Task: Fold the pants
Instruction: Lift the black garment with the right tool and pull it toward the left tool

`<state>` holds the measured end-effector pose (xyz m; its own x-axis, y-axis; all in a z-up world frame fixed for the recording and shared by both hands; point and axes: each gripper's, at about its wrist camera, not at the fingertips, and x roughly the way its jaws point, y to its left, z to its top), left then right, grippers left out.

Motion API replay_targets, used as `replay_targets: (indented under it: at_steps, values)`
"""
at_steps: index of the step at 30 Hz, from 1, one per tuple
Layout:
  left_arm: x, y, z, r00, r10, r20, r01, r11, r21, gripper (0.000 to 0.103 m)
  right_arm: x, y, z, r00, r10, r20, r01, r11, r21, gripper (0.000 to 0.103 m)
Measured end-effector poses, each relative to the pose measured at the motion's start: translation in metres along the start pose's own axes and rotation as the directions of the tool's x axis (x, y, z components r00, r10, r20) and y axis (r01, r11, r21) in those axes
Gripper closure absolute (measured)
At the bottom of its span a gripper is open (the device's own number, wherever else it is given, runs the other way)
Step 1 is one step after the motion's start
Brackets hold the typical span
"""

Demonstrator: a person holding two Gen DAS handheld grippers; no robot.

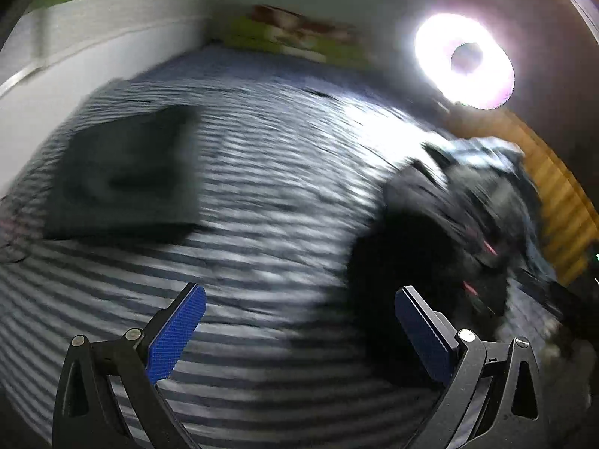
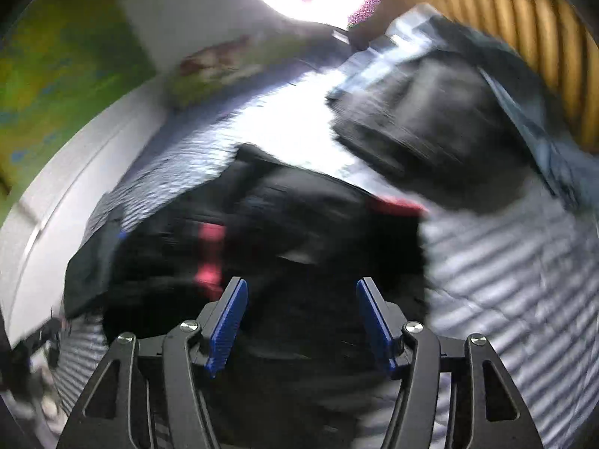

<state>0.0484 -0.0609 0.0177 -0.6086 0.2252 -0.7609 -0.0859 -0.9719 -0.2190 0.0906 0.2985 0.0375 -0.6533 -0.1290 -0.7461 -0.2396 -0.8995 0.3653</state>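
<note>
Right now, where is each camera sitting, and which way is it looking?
Left wrist view: sits on the left gripper, looks down and forward over the striped bedcover at a folded dark garment; its two blue-padded fingers show, open.
Right wrist view: sits on the right gripper, looks down at black pants with pink marks; its open fingers show, nothing between them.
Both share the bedcover, the ring light, the heap of dark clothes and the pants.

Black pants (image 2: 299,217), red accents; grey-striped bedsheet (image 1: 262,194); blue tool pads (image 2: 228,321).
</note>
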Motion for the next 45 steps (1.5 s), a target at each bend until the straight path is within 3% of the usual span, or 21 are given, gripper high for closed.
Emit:
replay_targets:
  at_steps: [5, 10, 16, 17, 19, 21, 22, 24, 28, 33, 38, 40, 41, 42, 43, 45]
  values:
    - [0.031, -0.094, -0.003, 0.997, -0.029, -0.068, 0.04, 0.985, 0.17, 0.001, 0.018, -0.04, -0.006, 0.998, 0.038, -0.052, -0.033, 0.994, 0.102, 0.046]
    - [0.062, -0.161, 0.004, 0.995, 0.092, -0.04, -0.072, 0.933, 0.351, 0.001, 0.033, -0.057, 0.016, 0.992, 0.115, -0.047, -0.104, 0.977, 0.184, 0.043]
    - [0.132, -0.181, 0.005, 0.971, 0.224, -0.088, -0.162, 0.877, 0.452, 0.001, 0.063, -0.058, 0.029, 0.978, 0.187, -0.093, -0.164, 0.964, 0.211, 0.043]
    - [0.137, -0.179, 0.004, 0.971, 0.224, -0.088, -0.162, 0.88, 0.447, 0.001, 0.064, -0.058, 0.029, 0.978, 0.185, -0.099, -0.163, 0.966, 0.203, 0.044]
    - [0.14, -0.173, 0.007, 0.976, 0.198, -0.086, -0.147, 0.902, 0.407, 0.007, 0.061, -0.058, 0.029, 0.98, 0.173, -0.097, -0.154, 0.972, 0.176, 0.058]
    - [0.14, -0.169, 0.009, 0.98, 0.179, -0.09, -0.133, 0.917, 0.376, 0.028, 0.054, -0.06, 0.03, 0.978, 0.188, -0.091, -0.172, 0.972, 0.159, 0.076]
    - [0.137, -0.167, 0.01, 0.982, 0.167, -0.092, -0.123, 0.923, 0.365, 0.038, 0.048, -0.064, 0.031, 0.977, 0.198, -0.079, -0.184, 0.97, 0.156, 0.079]
    - [0.132, -0.166, 0.009, 0.984, 0.153, -0.094, -0.109, 0.925, 0.364, 0.047, 0.041, -0.067, 0.031, 0.978, 0.2, -0.062, -0.189, 0.97, 0.152, 0.088]
    - [0.114, -0.167, 0.004, 0.986, 0.149, -0.079, -0.107, 0.918, 0.383, 0.067, 0.032, -0.074, 0.031, 0.977, 0.209, -0.038, -0.201, 0.968, 0.148, 0.088]
    - [0.083, -0.156, 0.001, 0.992, 0.084, -0.09, -0.05, 0.944, 0.327, 0.076, 0.026, -0.078, 0.037, 0.985, 0.171, -0.004, -0.168, 0.976, 0.135, 0.085]
    - [0.038, -0.105, -0.004, 0.994, -0.004, -0.112, 0.022, 0.986, 0.163, 0.077, 0.024, -0.074, 0.038, 0.98, 0.197, -0.028, -0.192, 0.974, 0.117, 0.072]
    - [0.03, -0.085, -0.013, 0.989, 0.01, -0.145, 0.014, 0.986, 0.165, 0.064, 0.028, -0.069, 0.037, 0.977, 0.208, -0.053, -0.202, 0.974, 0.103, 0.065]
    - [0.028, -0.079, -0.017, 0.988, 0.048, -0.146, -0.022, 0.984, 0.175, 0.057, 0.03, -0.067, 0.036, 0.975, 0.214, -0.058, -0.207, 0.973, 0.104, 0.064]
    - [0.025, -0.072, -0.022, 0.984, 0.104, -0.142, -0.077, 0.98, 0.184, 0.04, 0.031, -0.065, 0.036, 0.974, 0.219, -0.062, -0.211, 0.972, 0.107, 0.064]
    - [0.021, -0.069, -0.025, 0.982, 0.13, -0.139, -0.103, 0.977, 0.185, 0.033, 0.033, -0.062, 0.037, 0.972, 0.227, -0.064, -0.219, 0.969, 0.112, 0.064]
    - [0.011, -0.067, -0.027, 0.984, 0.13, -0.126, -0.105, 0.977, 0.187, 0.032, 0.035, -0.054, 0.039, 0.968, 0.242, -0.069, -0.234, 0.967, 0.104, 0.061]
